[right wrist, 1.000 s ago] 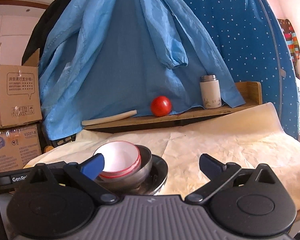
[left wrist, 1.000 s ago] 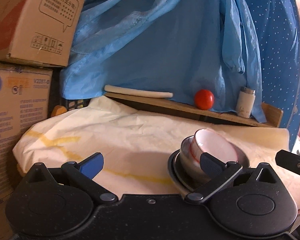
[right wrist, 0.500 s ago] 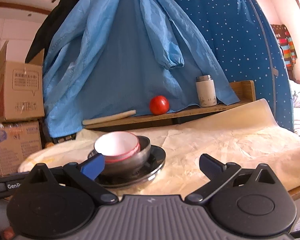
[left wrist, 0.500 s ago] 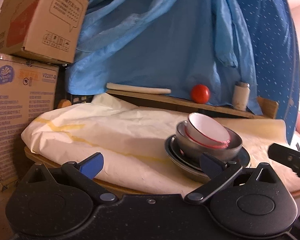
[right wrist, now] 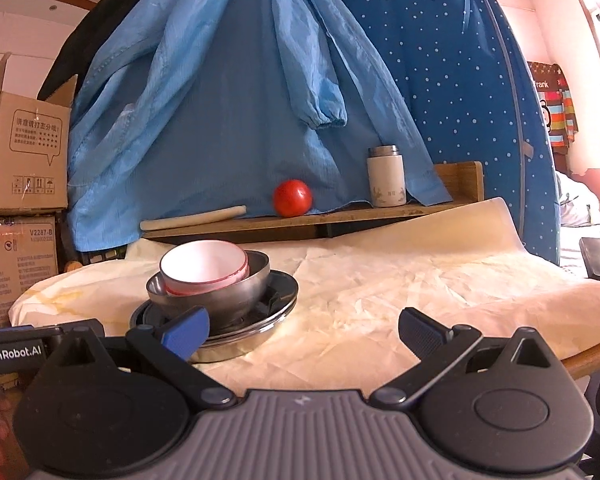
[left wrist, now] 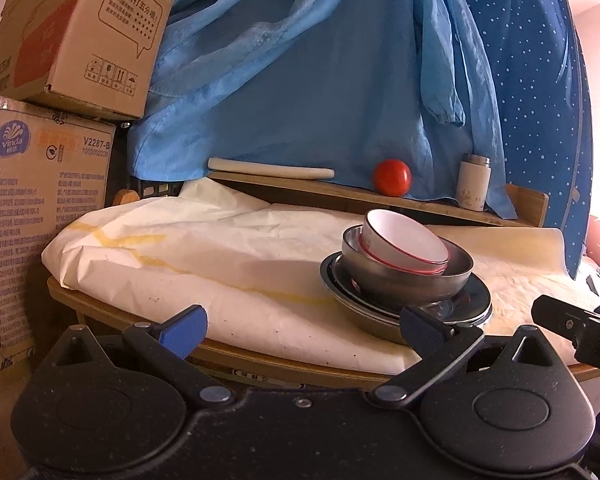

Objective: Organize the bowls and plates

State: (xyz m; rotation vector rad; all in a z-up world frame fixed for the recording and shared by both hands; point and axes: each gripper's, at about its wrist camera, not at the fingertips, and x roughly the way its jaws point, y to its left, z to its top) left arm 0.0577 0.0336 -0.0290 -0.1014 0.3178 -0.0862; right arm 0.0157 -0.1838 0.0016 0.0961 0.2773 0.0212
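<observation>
On crinkled paper, a glossy white bowl (right wrist: 204, 266) tilts inside a steel bowl (right wrist: 228, 292); both hand-held grippers spread, empty.

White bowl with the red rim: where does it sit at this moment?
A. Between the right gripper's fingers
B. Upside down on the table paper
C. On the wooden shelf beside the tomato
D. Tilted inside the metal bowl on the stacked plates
D: the white bowl leans inside the metal bowl, which sits on the stacked plates; both grippers are open and empty.
</observation>
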